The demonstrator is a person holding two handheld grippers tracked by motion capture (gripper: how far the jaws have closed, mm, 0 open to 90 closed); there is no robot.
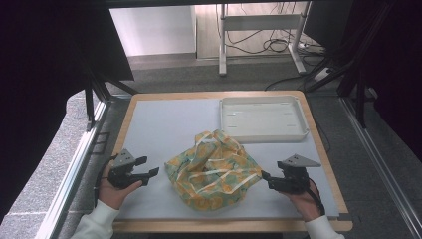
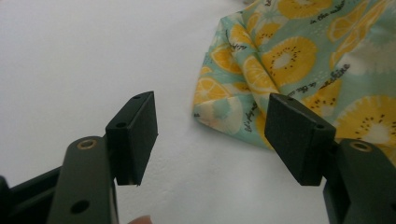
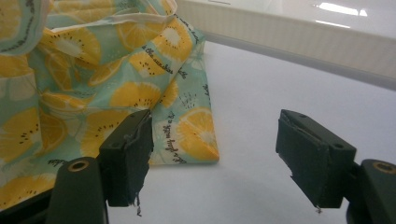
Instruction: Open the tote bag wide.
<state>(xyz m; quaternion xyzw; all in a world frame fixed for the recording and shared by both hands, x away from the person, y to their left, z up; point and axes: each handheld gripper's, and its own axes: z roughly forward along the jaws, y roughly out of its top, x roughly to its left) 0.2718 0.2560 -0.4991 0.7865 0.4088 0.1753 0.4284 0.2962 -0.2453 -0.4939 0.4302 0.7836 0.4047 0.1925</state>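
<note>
Teal-and-yellow printed fabric, the cloth (image 1: pixel 213 170), lies crumpled in the middle of the grey mat on the table (image 1: pixel 149 124), just in front of the empty white tray (image 1: pixel 263 118) at the far right. I hold one hand-held gripper on each side of it, both low over the mat and pointing inward.

The left hand-held gripper (image 1: pixel 148 168) sits at the cloth's left edge. In the left gripper view its jaws stand apart and empty, with a folded corner of the cloth (image 2: pixel 219 114) lying just ahead, between the jaw lines and nearer the right-hand jaw. The pads do not press on anything.

The right hand-held gripper (image 1: pixel 266 178) sits at the cloth's right edge. In the right gripper view its jaws are likewise parted and grasp nothing; a folded corner (image 3: pixel 194 135) lies ahead, just beside the left-hand jaw, which partly overlaps the fabric in the picture. Whether that pad touches the cloth I cannot tell.

The cloth's longer spread runs left to right, from one gripper to the other. Both grippers are about equally near; the right one looks marginally closer to its corner. I judge that each needs a short inward advance before clamping.
</note>
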